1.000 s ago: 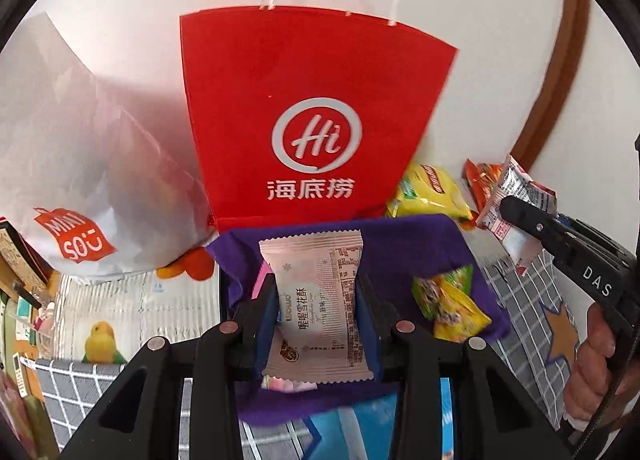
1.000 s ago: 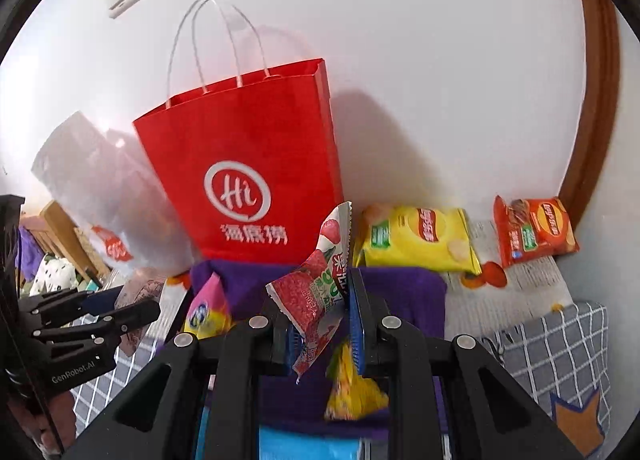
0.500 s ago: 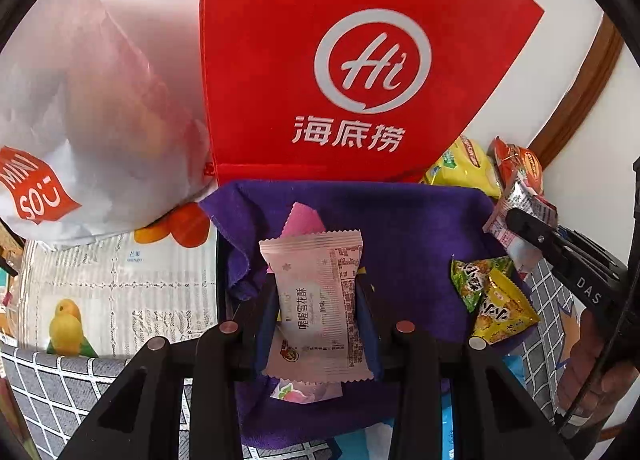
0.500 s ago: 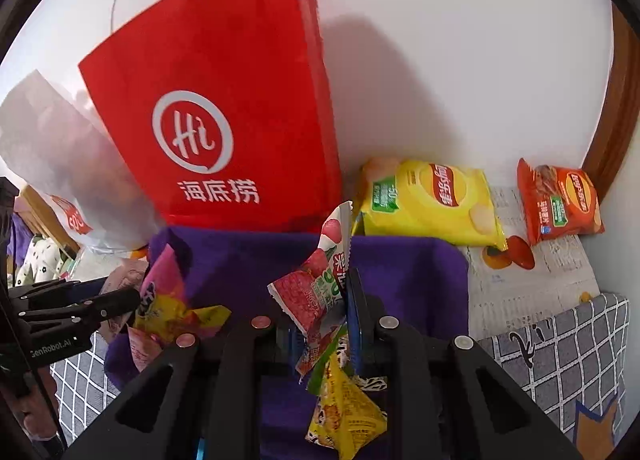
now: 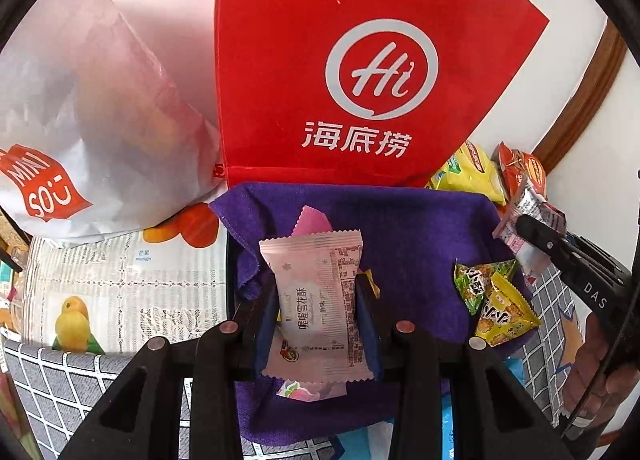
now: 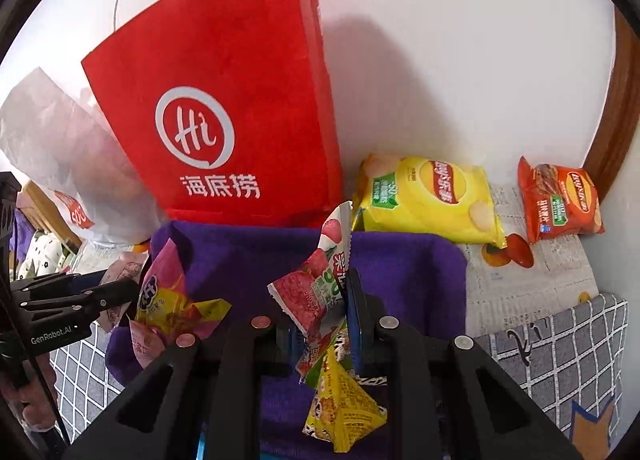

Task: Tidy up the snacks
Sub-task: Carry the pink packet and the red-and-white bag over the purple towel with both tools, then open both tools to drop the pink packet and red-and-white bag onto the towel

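My left gripper [image 5: 316,300] is shut on a pale pink snack packet [image 5: 316,300] and holds it just above a tray lined with purple cloth [image 5: 420,228]. My right gripper [image 6: 320,320] is shut on a red and green strawberry packet [image 6: 316,292] over the same cloth [image 6: 248,256]. Yellow-green triangular packets [image 5: 496,304] lie on the cloth's right side, one of them below my right gripper [image 6: 340,416]. Pink and yellow packets [image 6: 164,300] lie at its left. The left gripper shows at the left edge of the right wrist view [image 6: 116,288].
A red paper bag [image 5: 360,80] stands against the wall right behind the tray, with a white plastic bag [image 5: 80,120] to its left. A yellow chip bag [image 6: 428,196] and an orange one [image 6: 560,200] lie at the right by the wall.
Both grippers have moved forward and lower toward the purple cloth and the red bag, each still holding its packet.
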Demonstrator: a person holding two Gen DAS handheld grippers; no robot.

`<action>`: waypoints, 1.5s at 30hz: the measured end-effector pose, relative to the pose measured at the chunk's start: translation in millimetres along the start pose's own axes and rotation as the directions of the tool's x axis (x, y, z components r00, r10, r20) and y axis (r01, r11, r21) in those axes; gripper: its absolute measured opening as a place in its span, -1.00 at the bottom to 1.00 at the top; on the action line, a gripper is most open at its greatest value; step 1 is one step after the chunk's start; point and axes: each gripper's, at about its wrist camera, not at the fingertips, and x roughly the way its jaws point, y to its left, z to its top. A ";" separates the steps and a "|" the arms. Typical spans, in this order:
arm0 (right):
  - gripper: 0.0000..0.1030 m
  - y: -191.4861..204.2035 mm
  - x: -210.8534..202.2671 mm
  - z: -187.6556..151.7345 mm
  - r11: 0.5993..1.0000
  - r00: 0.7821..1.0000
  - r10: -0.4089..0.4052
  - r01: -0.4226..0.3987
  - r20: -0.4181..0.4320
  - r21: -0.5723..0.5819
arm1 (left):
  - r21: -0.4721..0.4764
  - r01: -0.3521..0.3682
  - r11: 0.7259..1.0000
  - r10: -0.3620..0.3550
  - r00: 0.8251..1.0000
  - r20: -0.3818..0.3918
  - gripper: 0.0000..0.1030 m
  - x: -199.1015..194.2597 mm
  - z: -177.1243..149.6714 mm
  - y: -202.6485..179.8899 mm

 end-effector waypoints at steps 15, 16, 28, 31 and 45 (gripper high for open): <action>-0.62 -0.9 21.7 -3.0 1.000 0.996 -0.027 0.026 -0.091 -0.010 | 0.015 0.031 0.999 -0.030 0.998 -0.058 -0.32 16.4 -4.1 -10.8; -0.62 -1.7 23.4 -4.0 0.999 0.995 -0.033 0.032 -0.097 -0.007 | 0.022 0.035 0.999 -0.033 0.998 -0.059 -0.32 16.2 -5.0 -12.9; -0.59 2.6 33.5 -8.2 0.997 0.988 -0.068 0.065 -0.138 -0.028 | 0.052 0.039 0.998 -0.035 0.997 -0.068 -0.30 19.0 -8.7 -23.1; -0.43 0.1 29.9 -6.2 0.999 0.989 -0.054 0.054 -0.136 -0.008 | 0.049 0.039 0.998 -0.036 0.997 -0.071 -0.30 19.8 -8.6 -22.7; 0.51 0.2 -21.2 9.2 0.998 0.998 -0.061 0.061 0.008 0.024 | 0.063 0.055 0.997 -0.052 0.998 -0.042 0.34 3.0 -8.1 -37.0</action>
